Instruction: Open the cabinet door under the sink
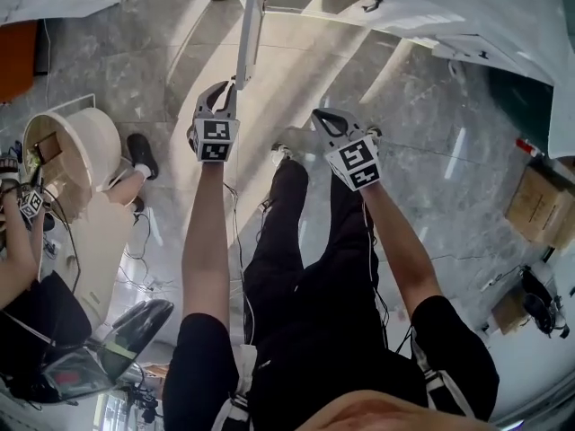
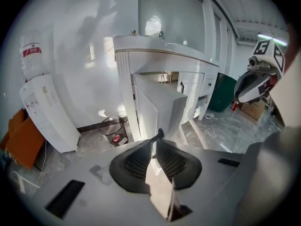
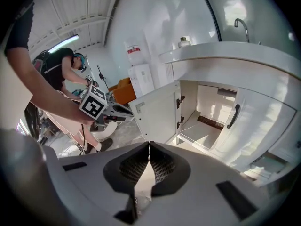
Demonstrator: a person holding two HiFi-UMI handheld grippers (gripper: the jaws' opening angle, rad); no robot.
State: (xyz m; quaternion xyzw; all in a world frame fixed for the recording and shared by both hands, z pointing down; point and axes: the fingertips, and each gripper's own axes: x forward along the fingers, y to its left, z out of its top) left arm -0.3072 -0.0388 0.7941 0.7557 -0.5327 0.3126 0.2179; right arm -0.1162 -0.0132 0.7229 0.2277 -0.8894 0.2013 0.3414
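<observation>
White cabinet door under the sink, standing open on its hinges, with the compartment behind it exposed. Left gripper: jaws drawn together, at most a thin slit between the pads, with nothing visibly held. The open door rises straight ahead of it, beyond the jaw tips. In the head view the tips lie just beside the door's free edge; contact cannot be judged. Right gripper: jaws closed on nothing. The open door lies ahead of it and slightly left, and the exposed compartment ahead and to the right. The closed second door, with its black handle, lies further right.
</observation>
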